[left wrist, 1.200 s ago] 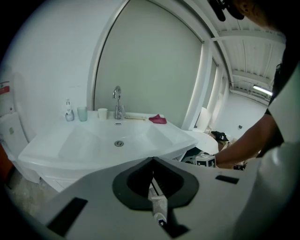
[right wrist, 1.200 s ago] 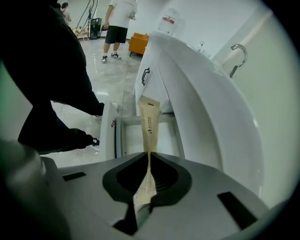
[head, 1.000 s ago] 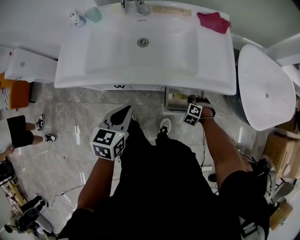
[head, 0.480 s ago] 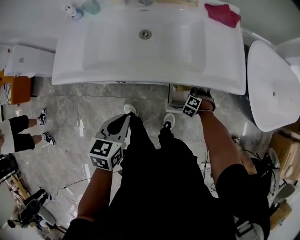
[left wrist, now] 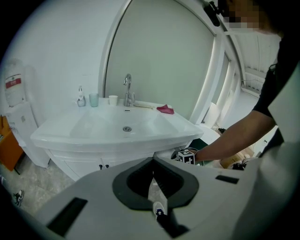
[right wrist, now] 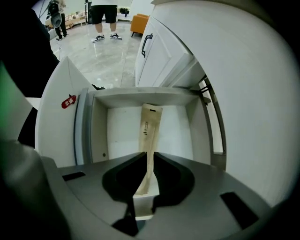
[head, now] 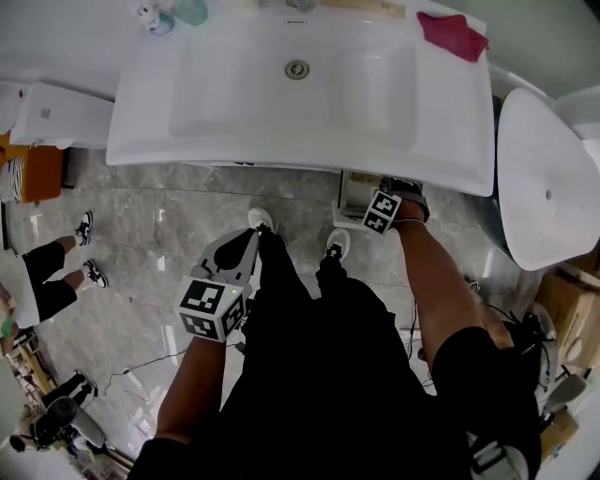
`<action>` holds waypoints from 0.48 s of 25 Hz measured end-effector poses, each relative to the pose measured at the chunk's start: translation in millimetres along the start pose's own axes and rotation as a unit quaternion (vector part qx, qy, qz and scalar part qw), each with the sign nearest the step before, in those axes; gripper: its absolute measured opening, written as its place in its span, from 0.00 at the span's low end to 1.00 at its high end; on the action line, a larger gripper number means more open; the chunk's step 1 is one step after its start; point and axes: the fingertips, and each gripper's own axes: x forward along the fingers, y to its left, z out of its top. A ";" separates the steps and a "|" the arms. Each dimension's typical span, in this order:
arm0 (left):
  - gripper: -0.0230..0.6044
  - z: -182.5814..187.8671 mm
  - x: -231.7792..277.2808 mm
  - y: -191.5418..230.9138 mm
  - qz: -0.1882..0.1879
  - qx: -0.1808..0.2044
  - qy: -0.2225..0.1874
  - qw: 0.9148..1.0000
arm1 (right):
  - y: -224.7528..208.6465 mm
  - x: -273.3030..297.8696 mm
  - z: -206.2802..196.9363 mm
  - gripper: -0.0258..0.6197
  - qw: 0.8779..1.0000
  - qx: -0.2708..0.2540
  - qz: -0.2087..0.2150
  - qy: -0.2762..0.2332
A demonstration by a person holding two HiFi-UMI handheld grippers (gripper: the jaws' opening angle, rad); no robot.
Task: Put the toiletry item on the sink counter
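A long beige paper toiletry packet [right wrist: 149, 126] stands up out of the open white drawer [right wrist: 121, 136] under the sink. My right gripper [right wrist: 151, 155] is shut on the packet's lower end, pointing steeply down into the drawer. In the head view the right gripper [head: 382, 208] sits at the drawer [head: 354, 192], just below the front edge of the sink counter [head: 450, 141]. My left gripper [head: 249, 234] hangs over the floor in front of the sink, shut and holding nothing. In the left gripper view the left gripper [left wrist: 152, 161] faces the sink counter [left wrist: 108, 137].
On the counter are a red cloth [head: 452, 36], a teal cup [head: 190, 11], a small bottle [head: 155, 17] and the faucet [left wrist: 127, 89]. A white round basin [head: 544, 178] stands to the right. A bystander's legs [head: 56, 272] are on the marble floor at left.
My right gripper has sunk a little into the drawer under the sink edge. My left gripper has dropped slightly. The bystander at left has shifted.
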 end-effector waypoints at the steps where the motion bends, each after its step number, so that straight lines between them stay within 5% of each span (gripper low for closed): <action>1: 0.04 1.9 0.5 -0.8 -0.002 0.001 -0.002 1.000 | 0.7 -1.7 -1.4 0.07 1.000 0.002 0.001 0.000; 7: 0.04 14.4 0.4 -0.7 -0.008 0.009 -0.015 1.000 | 2.5 -22.4 -6.5 0.07 0.999 0.045 0.003 -0.009; 12: 0.04 34.2 0.9 -2.6 -0.011 0.014 -0.035 0.999 | -0.4 -74.3 2.5 0.07 0.983 0.164 0.021 -0.073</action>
